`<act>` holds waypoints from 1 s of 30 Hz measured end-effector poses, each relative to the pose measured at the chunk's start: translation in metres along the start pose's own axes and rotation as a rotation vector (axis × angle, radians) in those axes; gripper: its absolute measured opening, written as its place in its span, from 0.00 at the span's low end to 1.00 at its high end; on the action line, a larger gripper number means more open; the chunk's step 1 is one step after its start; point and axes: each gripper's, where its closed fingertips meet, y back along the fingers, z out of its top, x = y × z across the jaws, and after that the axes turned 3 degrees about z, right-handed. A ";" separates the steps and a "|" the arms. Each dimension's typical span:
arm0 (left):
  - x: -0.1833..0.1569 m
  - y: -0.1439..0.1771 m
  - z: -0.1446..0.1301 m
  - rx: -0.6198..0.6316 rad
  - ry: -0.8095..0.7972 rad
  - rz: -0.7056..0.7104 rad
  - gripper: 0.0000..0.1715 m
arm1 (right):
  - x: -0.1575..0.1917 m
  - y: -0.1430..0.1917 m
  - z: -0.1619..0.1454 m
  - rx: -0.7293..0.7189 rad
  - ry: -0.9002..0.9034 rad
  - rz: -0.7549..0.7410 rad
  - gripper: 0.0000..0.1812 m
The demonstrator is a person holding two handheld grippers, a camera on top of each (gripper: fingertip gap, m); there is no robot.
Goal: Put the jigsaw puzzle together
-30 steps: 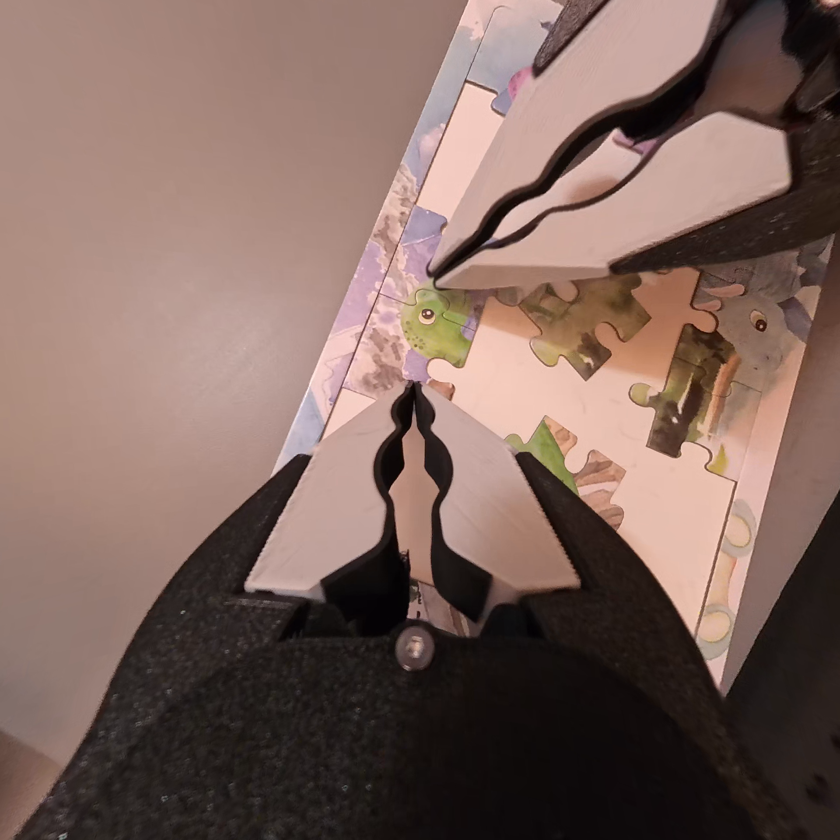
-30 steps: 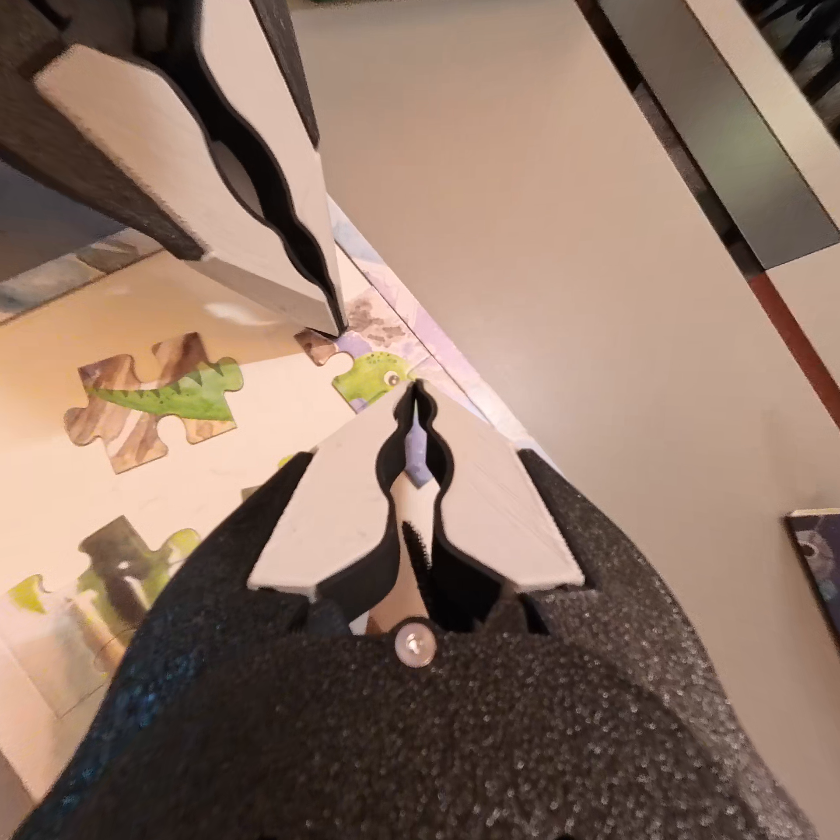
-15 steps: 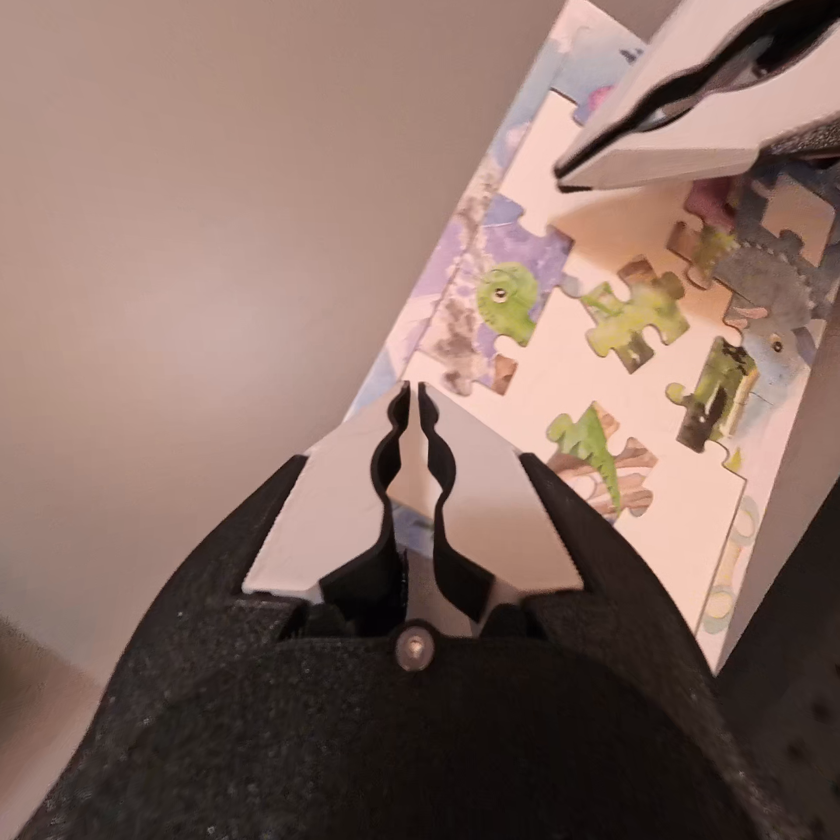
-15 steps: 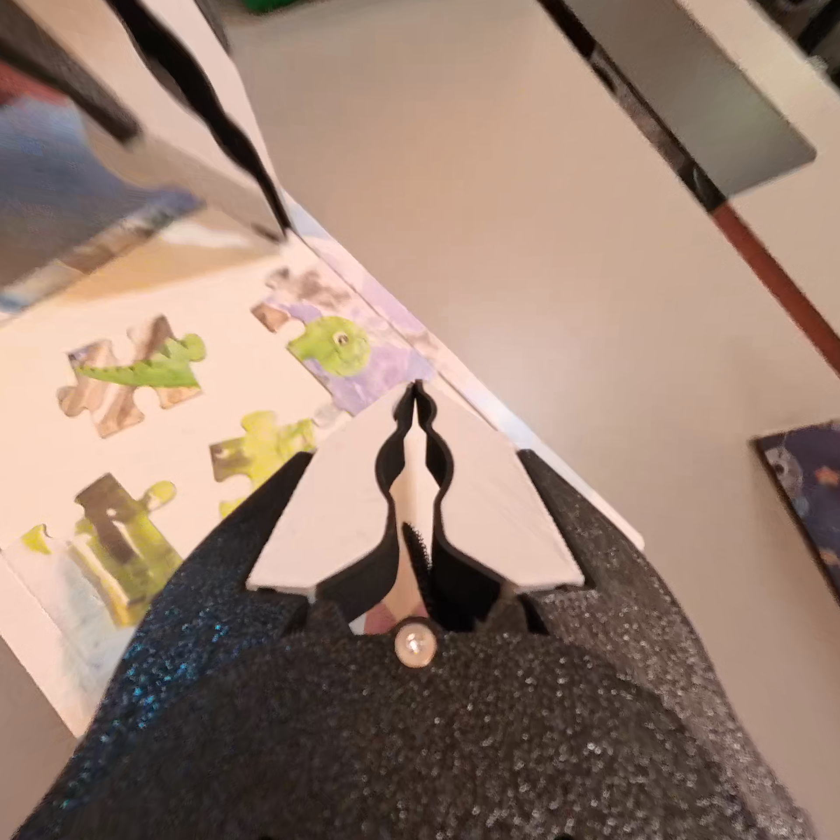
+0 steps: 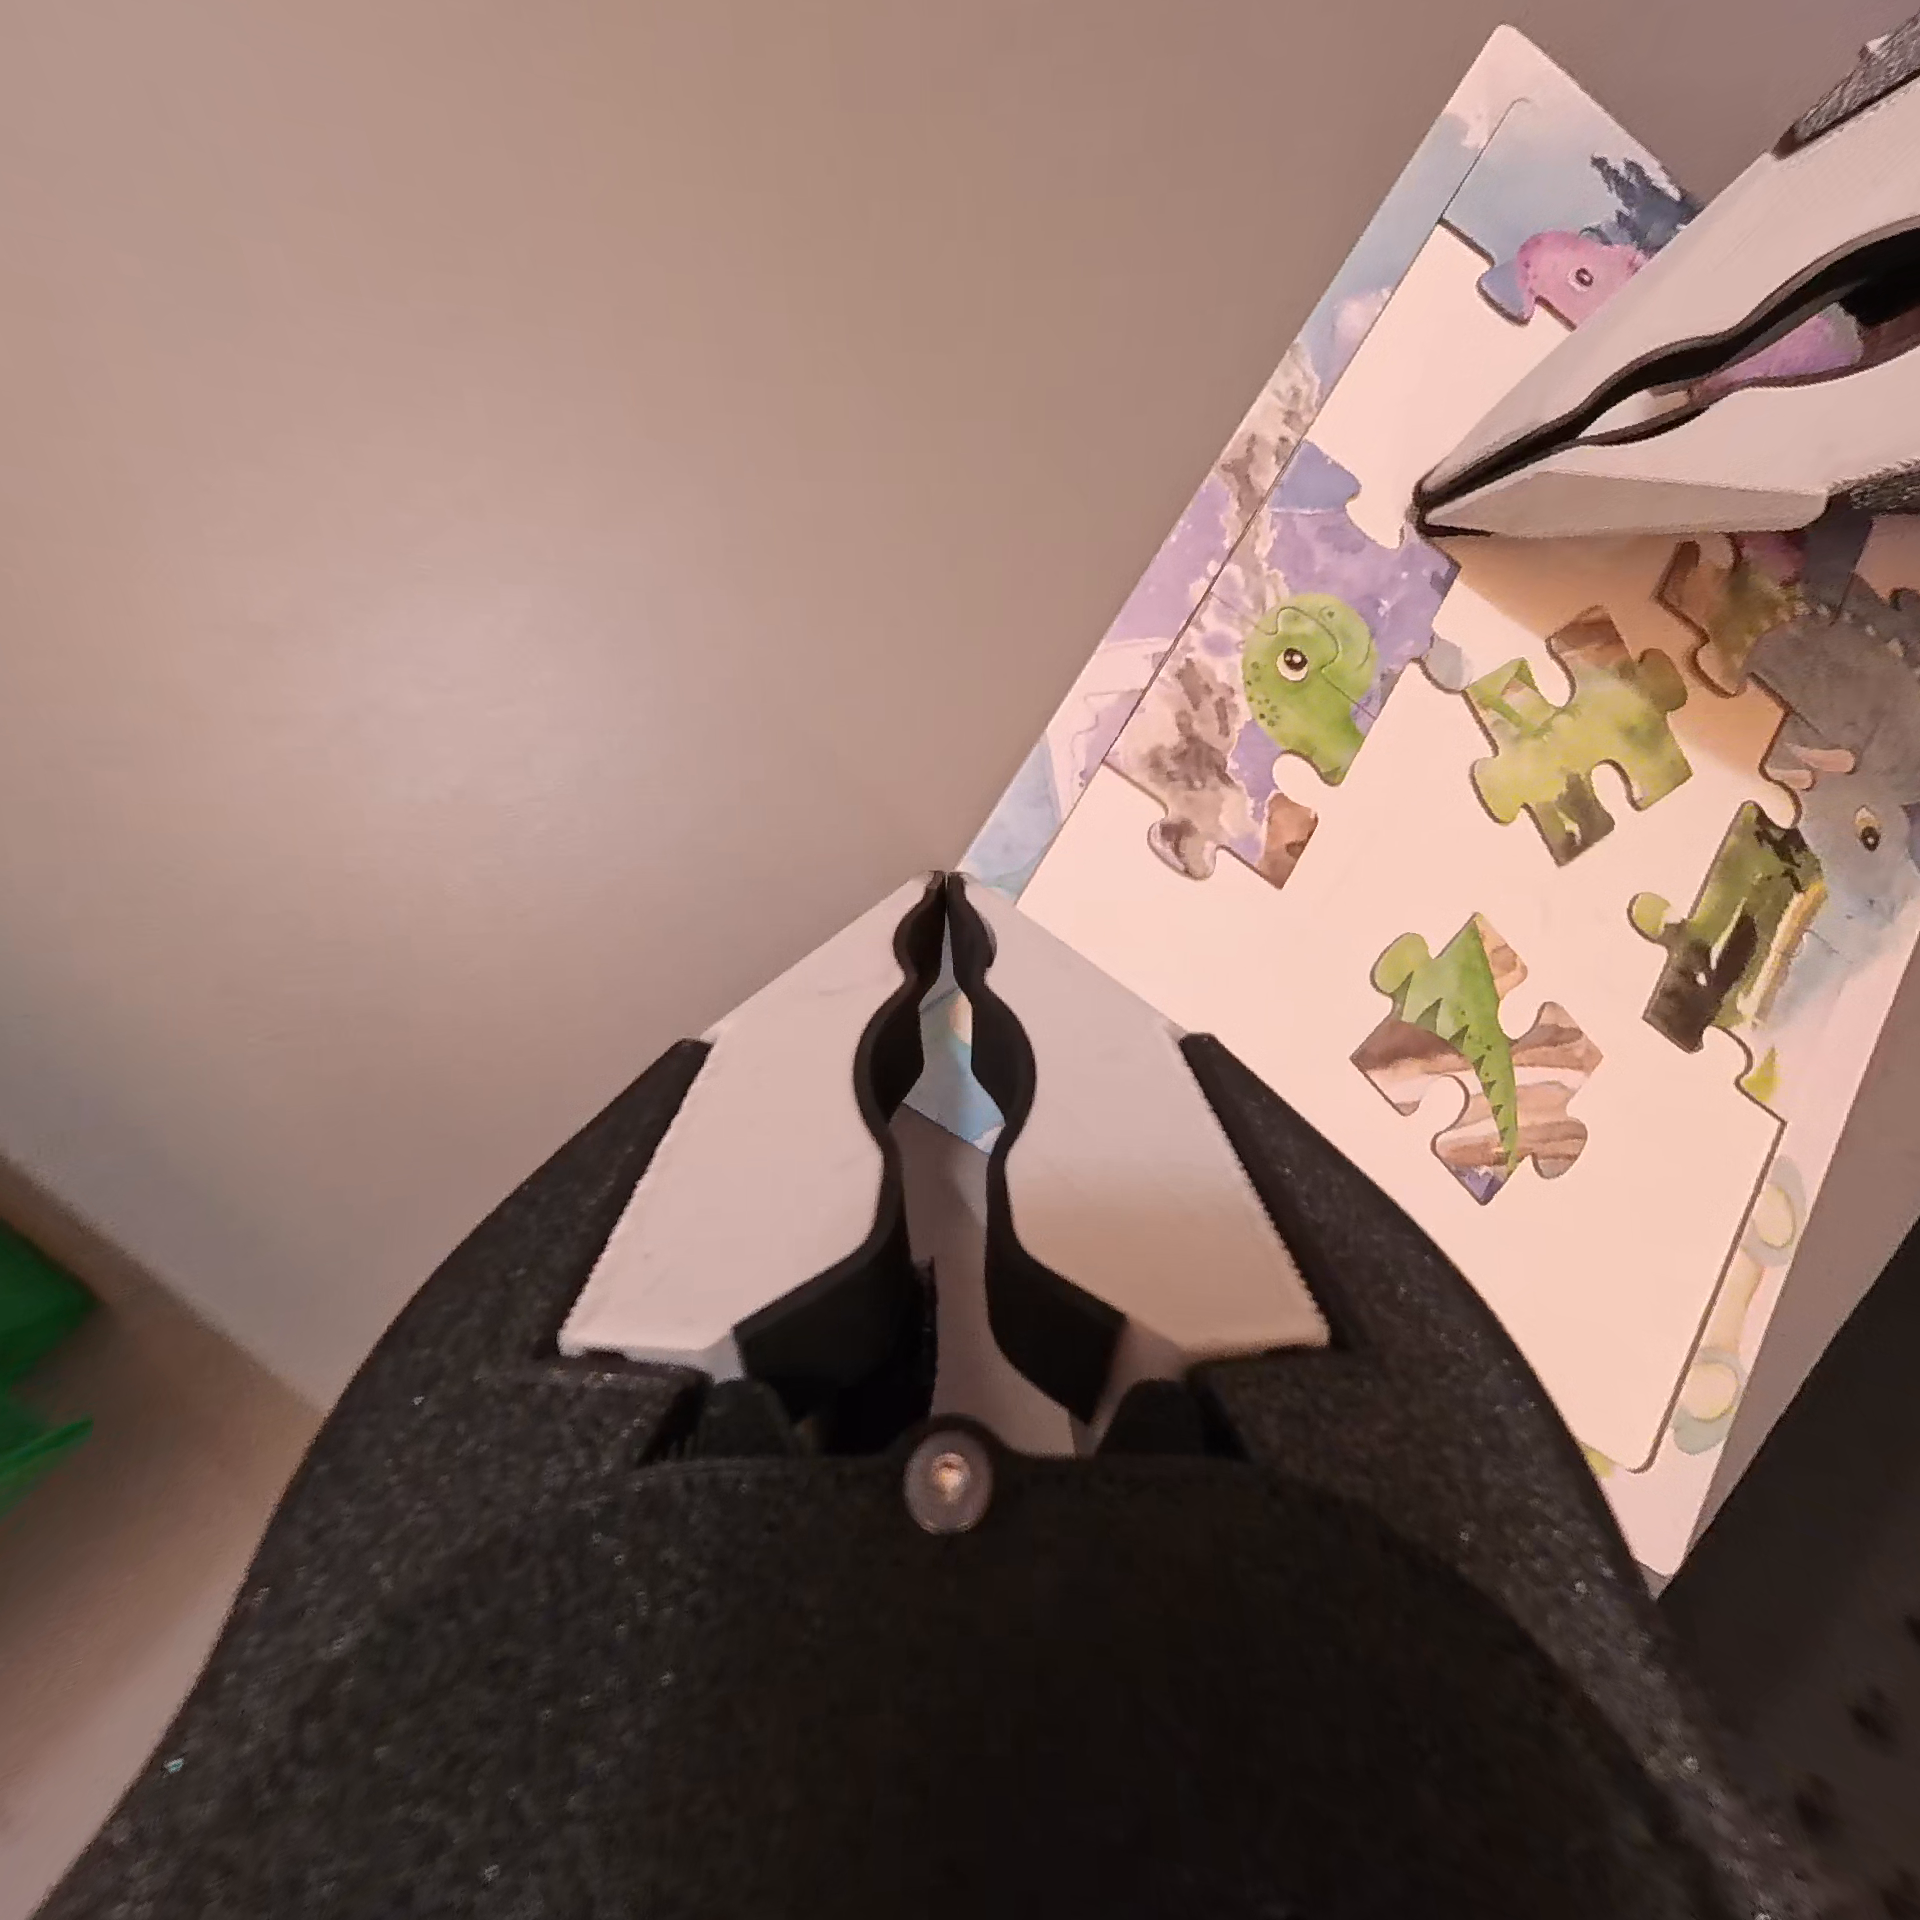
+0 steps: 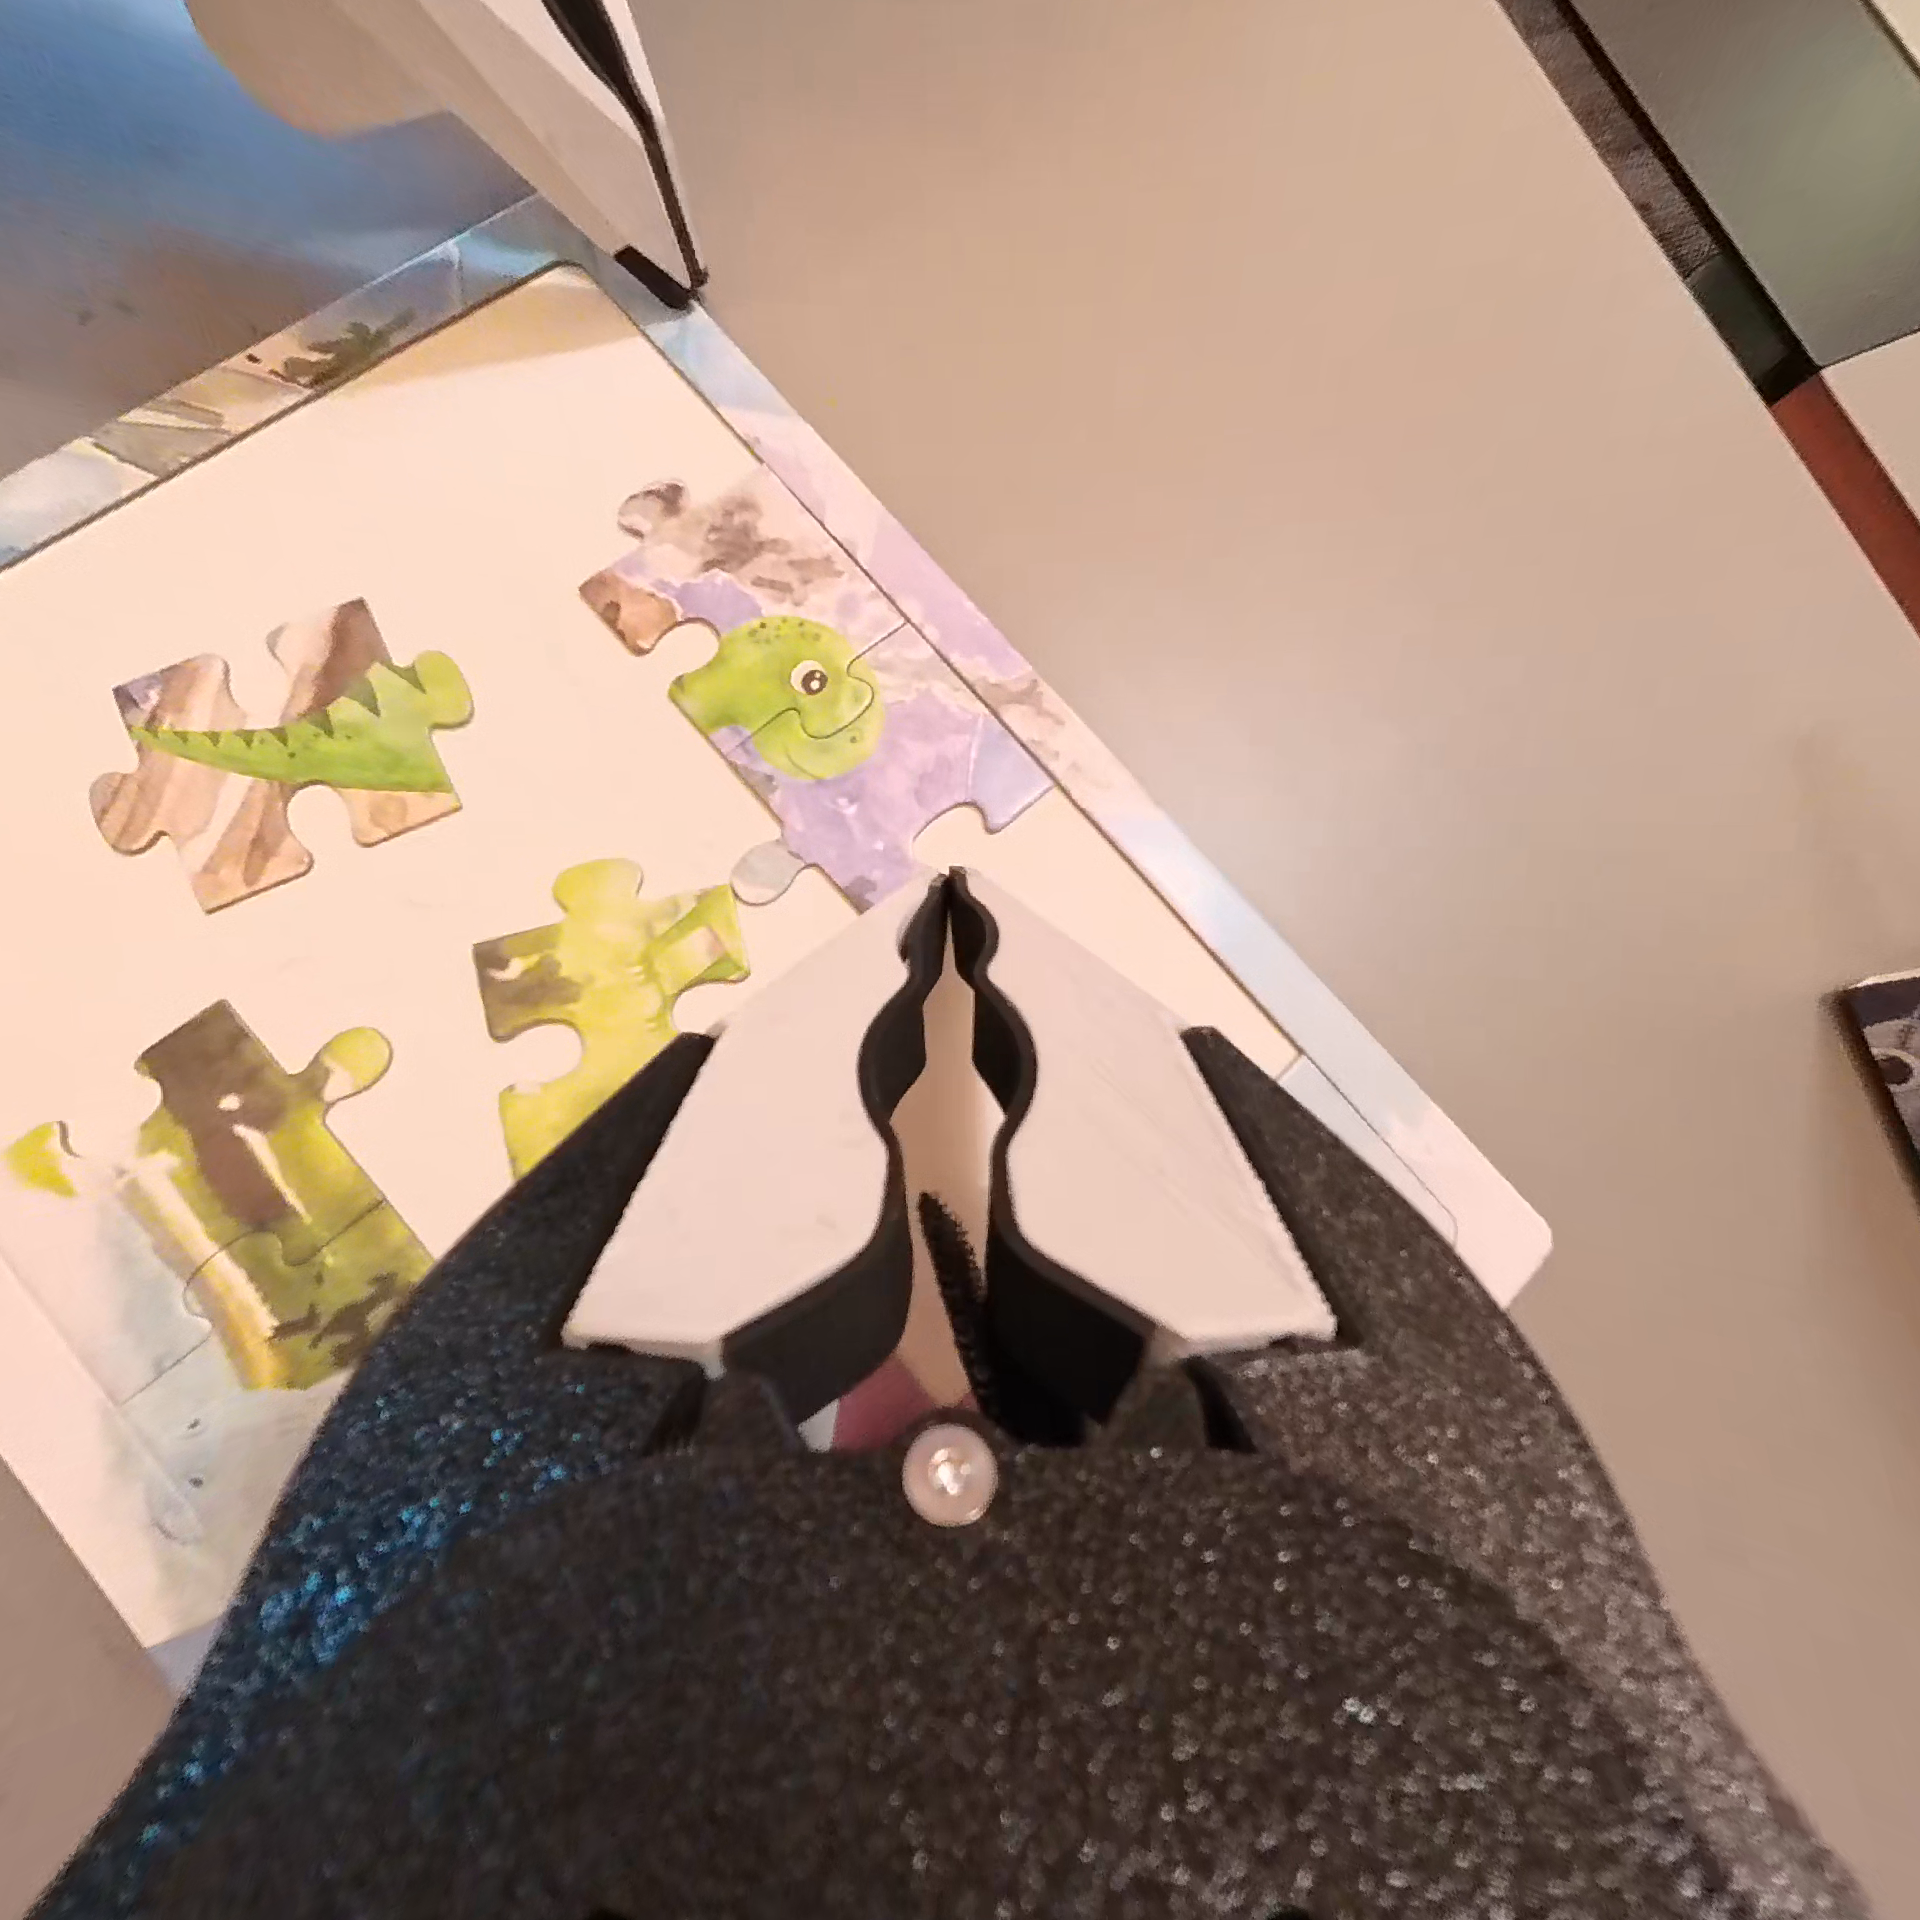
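Beige table (image 5: 520, 520) bare beside puzzle tray (image 5: 1049, 790)

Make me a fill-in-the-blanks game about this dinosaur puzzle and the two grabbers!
1. The dinosaur head joined at the puzzle board's edge is coloured ____.
2. The left gripper and the right gripper are both ____.
3. Neither gripper holds a puzzle ____.
4. The loose tail piece shows a green tail with dark ____ along it.

Missing words: green; shut; piece; spikes
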 end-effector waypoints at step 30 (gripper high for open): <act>0.000 0.000 -0.001 0.001 -0.001 0.007 0.00 | 0.009 0.004 0.000 0.001 0.086 0.016 0.00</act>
